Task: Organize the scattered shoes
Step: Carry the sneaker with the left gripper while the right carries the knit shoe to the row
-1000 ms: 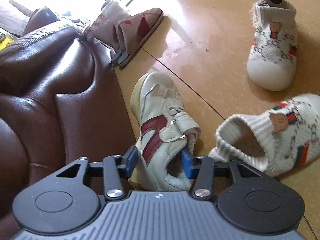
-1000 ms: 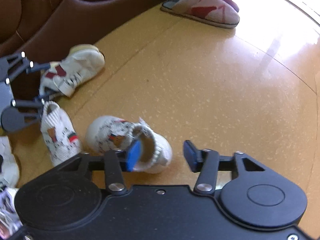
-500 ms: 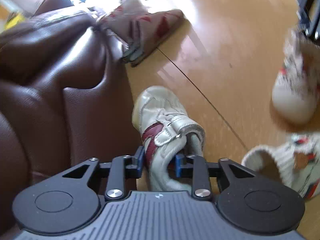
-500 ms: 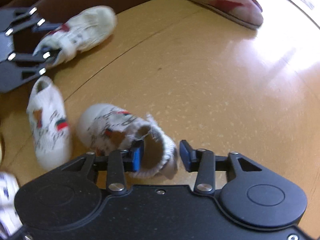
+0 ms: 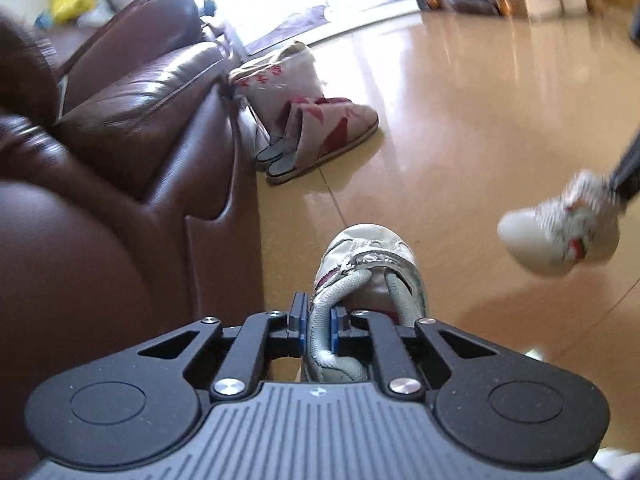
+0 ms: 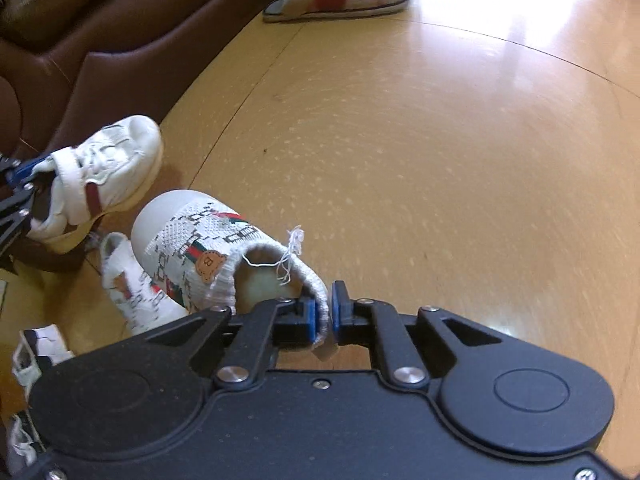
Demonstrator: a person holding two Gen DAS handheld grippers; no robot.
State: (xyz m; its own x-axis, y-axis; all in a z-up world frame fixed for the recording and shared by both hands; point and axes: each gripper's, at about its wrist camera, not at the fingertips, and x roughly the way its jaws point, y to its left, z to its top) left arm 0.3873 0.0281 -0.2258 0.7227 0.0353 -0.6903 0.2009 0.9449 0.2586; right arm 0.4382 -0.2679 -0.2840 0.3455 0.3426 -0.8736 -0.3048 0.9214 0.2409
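Knit shoe (image 5: 556,236) blurred at right edge of left view; its holder cut off. Left tongs (image 5: 318,330) pinch strap sneaker's (image 5: 372,276) collar, lower centre. Right tongs (image 6: 324,317) pinch knit shoe's (image 6: 208,248) cuff, toe toward left.

The right gripper (image 6: 324,317) pinches the knit shoe's (image 6: 192,232) collar, jaws just closed. Its mate (image 6: 132,288) lies beneath; the left gripper (image 6: 18,178) grips a sneaker (image 6: 104,172) by the sofa (image 6: 120,36).
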